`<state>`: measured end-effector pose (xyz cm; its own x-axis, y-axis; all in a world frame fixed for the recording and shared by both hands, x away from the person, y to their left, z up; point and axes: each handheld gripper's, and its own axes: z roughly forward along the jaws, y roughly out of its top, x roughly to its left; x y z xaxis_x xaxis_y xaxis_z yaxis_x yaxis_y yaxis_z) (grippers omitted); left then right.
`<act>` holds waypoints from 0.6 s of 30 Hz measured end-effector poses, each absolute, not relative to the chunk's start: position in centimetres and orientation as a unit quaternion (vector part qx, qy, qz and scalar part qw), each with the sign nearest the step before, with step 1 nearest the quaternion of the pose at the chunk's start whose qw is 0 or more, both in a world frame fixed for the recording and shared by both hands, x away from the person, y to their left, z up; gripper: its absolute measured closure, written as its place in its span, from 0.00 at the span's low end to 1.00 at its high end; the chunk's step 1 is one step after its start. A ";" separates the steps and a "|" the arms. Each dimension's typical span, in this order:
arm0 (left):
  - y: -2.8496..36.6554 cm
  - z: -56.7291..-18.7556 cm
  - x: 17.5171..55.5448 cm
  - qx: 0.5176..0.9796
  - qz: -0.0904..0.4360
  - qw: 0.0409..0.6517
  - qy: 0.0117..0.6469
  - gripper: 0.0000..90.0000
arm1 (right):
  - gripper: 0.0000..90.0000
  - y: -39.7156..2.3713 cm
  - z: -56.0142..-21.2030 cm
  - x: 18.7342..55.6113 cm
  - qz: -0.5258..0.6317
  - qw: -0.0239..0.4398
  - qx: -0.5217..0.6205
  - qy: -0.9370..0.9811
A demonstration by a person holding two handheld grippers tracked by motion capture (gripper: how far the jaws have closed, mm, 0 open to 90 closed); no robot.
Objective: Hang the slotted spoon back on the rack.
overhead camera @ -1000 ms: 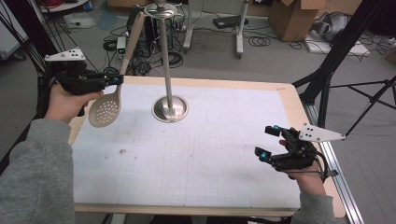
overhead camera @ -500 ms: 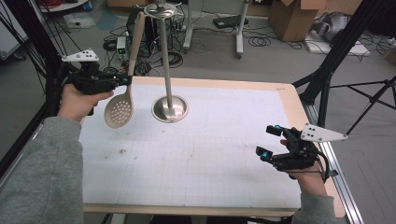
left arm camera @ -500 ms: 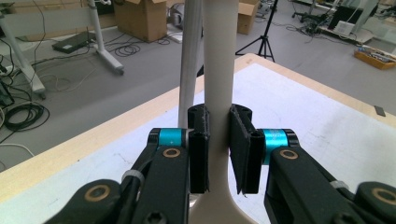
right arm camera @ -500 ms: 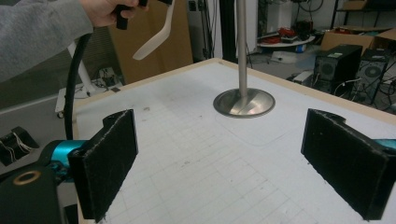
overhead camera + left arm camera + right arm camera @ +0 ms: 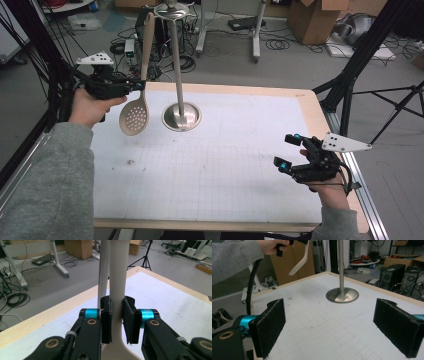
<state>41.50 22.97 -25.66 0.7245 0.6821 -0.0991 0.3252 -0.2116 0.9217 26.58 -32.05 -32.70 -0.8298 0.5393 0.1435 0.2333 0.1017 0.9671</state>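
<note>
A beige slotted spoon [image 5: 135, 112] hangs bowl down over the table's far left, its handle [image 5: 117, 277] upright. My left gripper [image 5: 136, 85] is shut on that handle, the pads pressed to both sides of it [image 5: 117, 322]. Just right of the spoon stands a metal stand [image 5: 181, 116] with a round base and a tall pole [image 5: 103, 272]; the spoon's handle top reaches close to the stand's head. My right gripper [image 5: 289, 151] rests near the table's right edge, open with nothing between its pads [image 5: 329, 330]. From there the stand base [image 5: 342, 295] and the spoon [image 5: 300, 262] show ahead.
The table carries a white gridded mat [image 5: 210, 165] with a wooden rim [image 5: 320, 115]. Beyond the far edge lie cables, cardboard boxes [image 5: 315, 20] and table legs on the floor. Black tripod legs [image 5: 350, 75] stand at the right.
My left gripper has carried the spoon rightward toward the stand, and the spoon has swung from tilted to nearly upright. The right gripper has stayed in place.
</note>
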 end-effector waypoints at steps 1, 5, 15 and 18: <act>22.8 -25.7 41.6 0.759 0.168 0.534 0.333 0.87 | 0.11 -32.1 -32.7 26.6 0.615 0.123 0.265 0.732; 22.3 -25.9 41.9 0.758 0.166 0.534 0.336 0.87 | 0.11 -32.2 -32.7 26.6 0.616 0.126 0.264 0.731; 21.1 -26.0 42.6 0.762 0.171 0.520 0.345 0.86 | 0.11 -32.4 -32.7 26.5 0.617 0.126 0.265 0.730; 20.8 -26.1 42.8 0.763 0.172 0.519 0.345 0.86 | 0.11 -32.4 -32.7 26.6 0.618 0.127 0.264 0.729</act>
